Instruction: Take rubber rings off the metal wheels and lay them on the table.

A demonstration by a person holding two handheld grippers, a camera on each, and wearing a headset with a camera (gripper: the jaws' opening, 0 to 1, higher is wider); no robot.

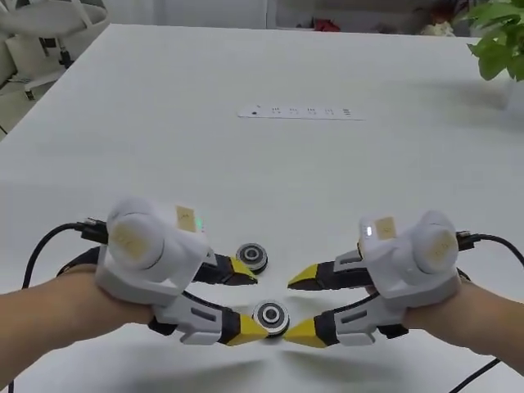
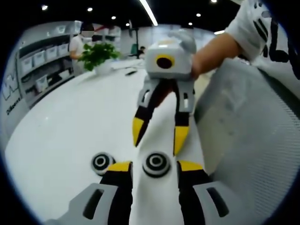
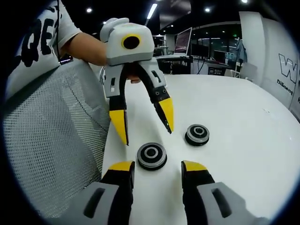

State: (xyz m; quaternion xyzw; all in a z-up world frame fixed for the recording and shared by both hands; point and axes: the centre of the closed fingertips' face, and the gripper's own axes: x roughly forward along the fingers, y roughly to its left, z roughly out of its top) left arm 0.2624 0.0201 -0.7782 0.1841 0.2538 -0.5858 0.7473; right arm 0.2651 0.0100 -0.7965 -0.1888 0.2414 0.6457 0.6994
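— What lies on the desk (image 1: 164, 123)?
— It is a white desk, seen from above. Two small round wheels lie flat on it, close to the person. The near wheel (image 1: 270, 317) is nearest the front edge. The far wheel (image 1: 251, 257) lies just behind it and slightly to the left. Each has a dark outer band round a pale metal centre, so the rings (image 3: 151, 167) look to be on the wheels, not on the desk. Farther back a white power strip (image 1: 300, 112) lies flat, and the green leaves of a plant (image 1: 498, 37) show at the far right corner.
— Where are the claws?
— There is one in each hand, held low over the desk. They point at each other with their yellow tips nearly meeting. The left claw (image 1: 248, 301) comes in from the left and the right claw (image 1: 295, 307) from the right.
— Are they holding anything?
— No, both are spread apart and grasp nothing. In the head view the near wheel lies between the lower tips of the two claws. In the left gripper view it sits between that claw's two tips. In the right gripper view it lies just ahead of that claw's gap. I cannot tell whether any tip touches it. The far wheel lies outside both claws, beside the left claw's upper jaw
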